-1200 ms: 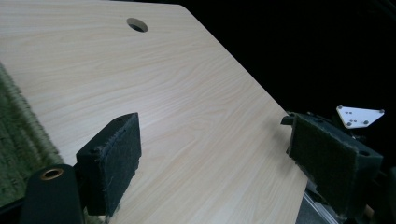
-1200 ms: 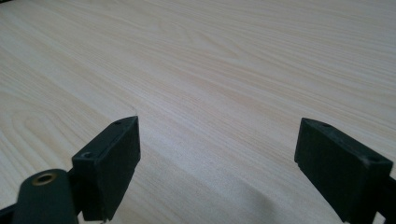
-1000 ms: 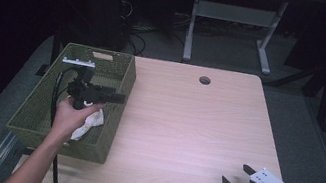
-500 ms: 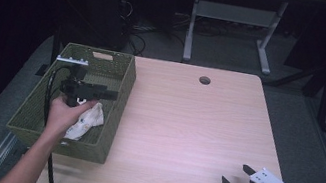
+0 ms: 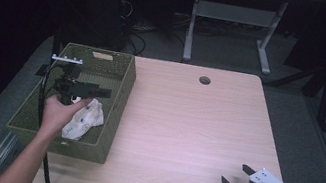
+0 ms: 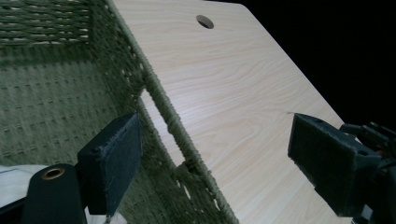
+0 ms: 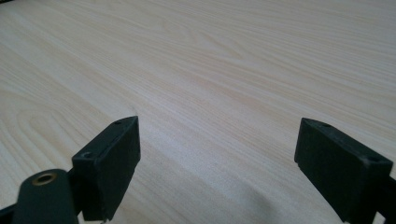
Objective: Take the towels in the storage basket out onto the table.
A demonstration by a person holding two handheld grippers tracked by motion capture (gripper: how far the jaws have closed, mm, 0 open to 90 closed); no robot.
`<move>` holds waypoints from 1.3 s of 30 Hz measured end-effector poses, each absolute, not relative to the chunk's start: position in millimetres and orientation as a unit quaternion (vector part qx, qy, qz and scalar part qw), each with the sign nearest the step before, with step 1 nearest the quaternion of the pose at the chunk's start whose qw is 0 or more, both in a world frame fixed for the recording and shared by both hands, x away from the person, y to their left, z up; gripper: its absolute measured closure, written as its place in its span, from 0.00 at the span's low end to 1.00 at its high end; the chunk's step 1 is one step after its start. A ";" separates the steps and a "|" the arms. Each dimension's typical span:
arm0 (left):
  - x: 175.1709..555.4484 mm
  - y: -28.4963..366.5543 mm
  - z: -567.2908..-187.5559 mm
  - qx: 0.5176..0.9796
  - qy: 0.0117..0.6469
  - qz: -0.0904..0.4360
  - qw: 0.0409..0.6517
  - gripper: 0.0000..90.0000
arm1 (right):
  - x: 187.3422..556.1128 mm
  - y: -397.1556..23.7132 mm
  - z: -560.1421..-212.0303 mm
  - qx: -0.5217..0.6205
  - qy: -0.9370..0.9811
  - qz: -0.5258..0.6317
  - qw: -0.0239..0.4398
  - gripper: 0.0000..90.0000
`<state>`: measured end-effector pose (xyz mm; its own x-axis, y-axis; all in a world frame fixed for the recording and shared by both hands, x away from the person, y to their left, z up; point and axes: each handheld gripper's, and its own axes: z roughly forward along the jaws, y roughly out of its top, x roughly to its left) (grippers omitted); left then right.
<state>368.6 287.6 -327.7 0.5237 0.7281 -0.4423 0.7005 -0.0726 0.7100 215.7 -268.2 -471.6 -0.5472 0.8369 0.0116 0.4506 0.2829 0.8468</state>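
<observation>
Loosely crumpled white cloth [image 5: 84,119] in basket [image 5: 117,109]

Cloth [image 5: 83,119] lies in the basket [image 5: 115,113] at the table's [image 5: 195,127] left edge

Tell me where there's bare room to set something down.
The table is bare from the basket across to the right claw, cable hole aside. Crowded: the basket's near end, with the cloth and left claw.

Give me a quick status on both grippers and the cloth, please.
Left gripper open, above basket. Right gripper open, low over table. Cloth lying in basket, unheld. Nothing in the way.
</observation>
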 end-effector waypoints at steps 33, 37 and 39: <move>400.8 326.7 -371.2 0.764 0.595 0.085 0.234 0.28 | 215.1 -267.5 -470.6 0.410 0.772 0.431 0.224 0.15; 408.6 323.1 -378.7 0.774 0.596 0.081 0.200 0.29 | 215.0 -267.3 -470.6 0.410 0.772 0.431 0.224 0.15; 412.4 320.1 -384.3 0.781 0.594 0.070 0.179 0.29 | 214.7 -267.6 -470.4 0.410 0.772 0.431 0.224 0.15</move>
